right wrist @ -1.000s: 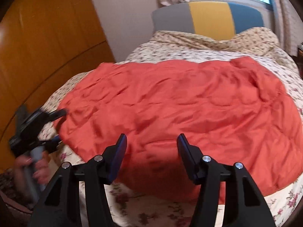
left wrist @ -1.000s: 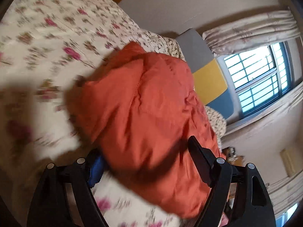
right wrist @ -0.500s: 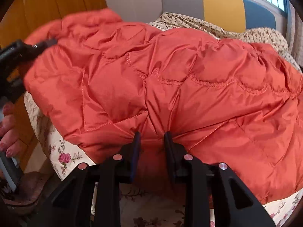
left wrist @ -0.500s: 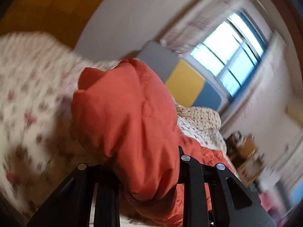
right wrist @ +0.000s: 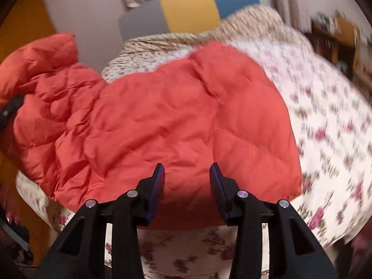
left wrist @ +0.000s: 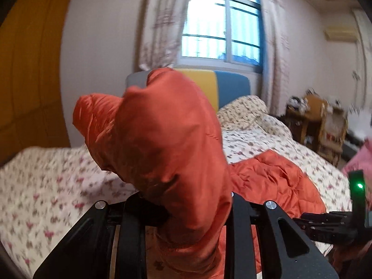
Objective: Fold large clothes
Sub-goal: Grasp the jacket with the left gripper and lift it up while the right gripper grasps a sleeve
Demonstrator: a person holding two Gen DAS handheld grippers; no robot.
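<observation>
The left gripper [left wrist: 186, 211] has its jaws drawn narrow and clamped on a bunched fold of the orange jacket [left wrist: 162, 144]; the fabric rises from between the jaws in a tall puffed hump that fills the space ahead of them and hangs down over their inner sides. To the right of these jaws the rest of the jacket lies crumpled on the bed [left wrist: 46, 186], and farther right a black tool with a green light [left wrist: 358, 186] shows at the frame's edge. Beyond the jaws stand the headboard [left wrist: 232, 88] in grey, yellow and blue and the window [left wrist: 220, 30] with curtains. The right gripper [right wrist: 187, 186] has jaws that have just been opening; they stand partly apart, with the jacket [right wrist: 174, 121] spread just ahead of them and its near hem showing in the gap, and neither pad visibly presses on the cloth. From these jaws the jacket stretches forward and to the left across the bed [right wrist: 325, 127], its left end lifted in a raised lump at the frame's left edge, where a dark part of the other tool touches it. The floral sheet lies bare to the right of the jaws and beneath them.
</observation>
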